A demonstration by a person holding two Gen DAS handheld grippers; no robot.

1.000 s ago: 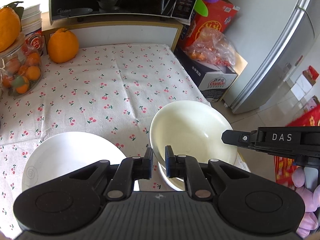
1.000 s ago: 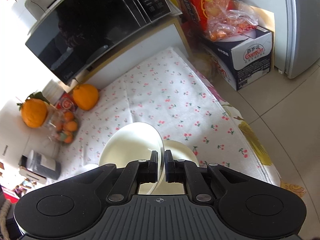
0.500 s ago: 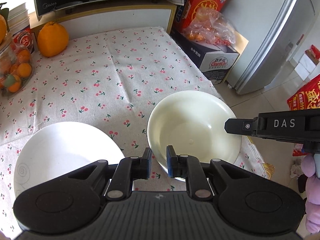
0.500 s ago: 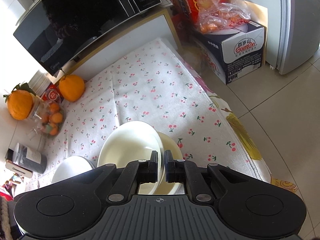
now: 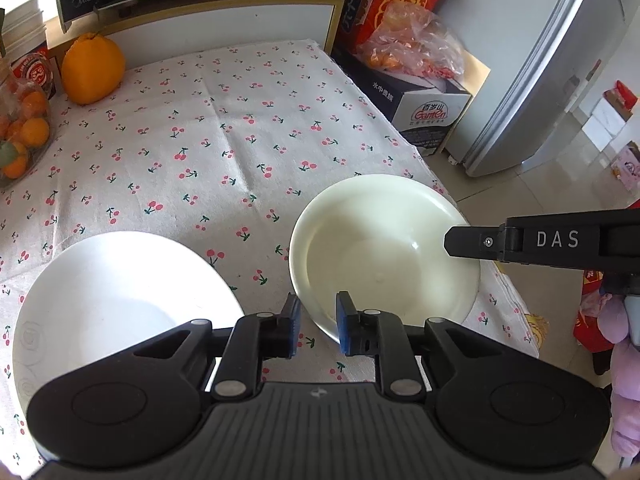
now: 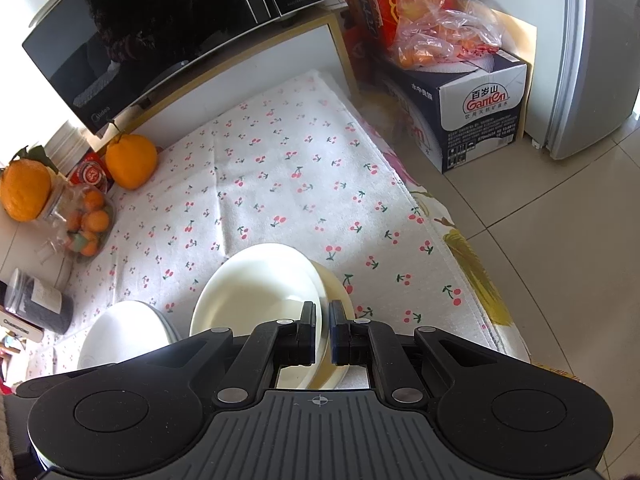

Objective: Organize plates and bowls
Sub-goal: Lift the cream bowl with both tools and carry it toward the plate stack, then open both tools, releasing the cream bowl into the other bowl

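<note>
A cream bowl (image 5: 384, 248) sits on the cherry-print cloth near the table's right edge. In the right wrist view it (image 6: 256, 292) rests nested in a yellower bowl (image 6: 338, 288). The jaws of my left gripper (image 5: 318, 328) are opening; the bowl's near rim stands between the blue pads (image 5: 295, 326), with a gap on the left side. My right gripper (image 6: 325, 332) is shut on the bowl's rim, and from the side it (image 5: 454, 242) shows at the bowl's right rim. A white plate (image 5: 112, 300) lies to the left of the bowls.
A microwave (image 6: 160, 28) stands on a shelf at the back, with a large orange (image 5: 94, 68) and a jar of small oranges (image 5: 20, 136) at the left. Beyond the table's right edge are a carton (image 5: 424, 100), a fridge (image 5: 560, 60) and floor. A gloved hand (image 5: 624, 344) holds the right gripper.
The cream bowl has come down onto the lower bowl on the cloth. My left gripper's pads have spread apart off the rim. The right gripper stays clamped.
</note>
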